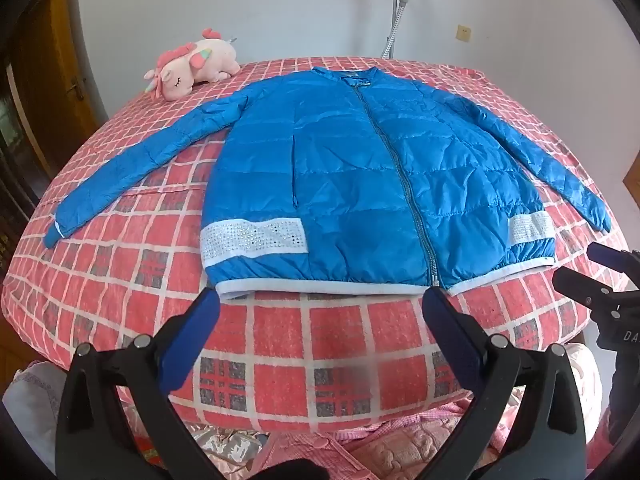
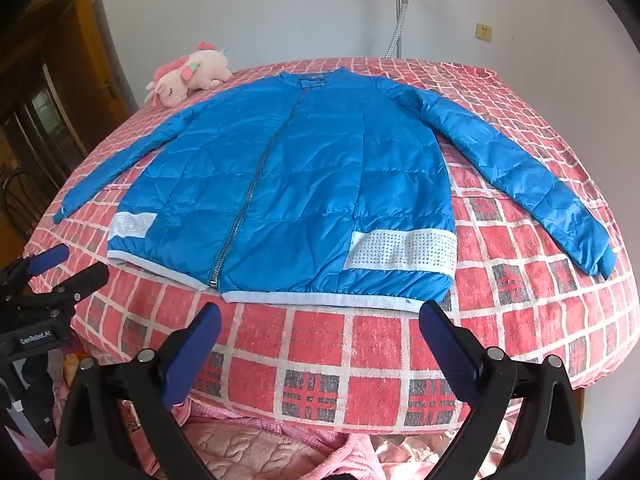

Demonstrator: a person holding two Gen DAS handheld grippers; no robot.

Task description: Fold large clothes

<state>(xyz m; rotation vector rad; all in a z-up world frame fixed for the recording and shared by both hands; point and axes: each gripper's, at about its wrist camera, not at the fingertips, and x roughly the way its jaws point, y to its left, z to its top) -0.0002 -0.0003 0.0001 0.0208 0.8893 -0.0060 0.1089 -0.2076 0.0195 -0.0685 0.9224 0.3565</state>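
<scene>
I am looking down a slope at a bed covered by a red blanket [image 1: 320, 344] with a white grid pattern. On it lies a bright blue quilted puffer jacket [image 1: 360, 184] with white studded bands near the hem — face up, zipped, collar toward the far wall, both sleeves spread out to the sides. Its white-trimmed hem is the edge nearest me.

My left gripper [image 1: 322, 300], black with blue pads, hangs just short of the hem with its fingers spread wide and nothing between them. My right gripper [image 2: 320, 312], the same make, is also fully spread and empty, poised in front of the hem on the jacket's other half. Neither touches the fabric.

A pink plush unicorn toy [image 1: 192, 66] rests at the far left corner of the bed, apart from the jacket. Beyond is a plain white wall [image 1: 280, 8]; pink bedding [image 2: 260, 452] lies bunched below the near edge of the bed.
</scene>
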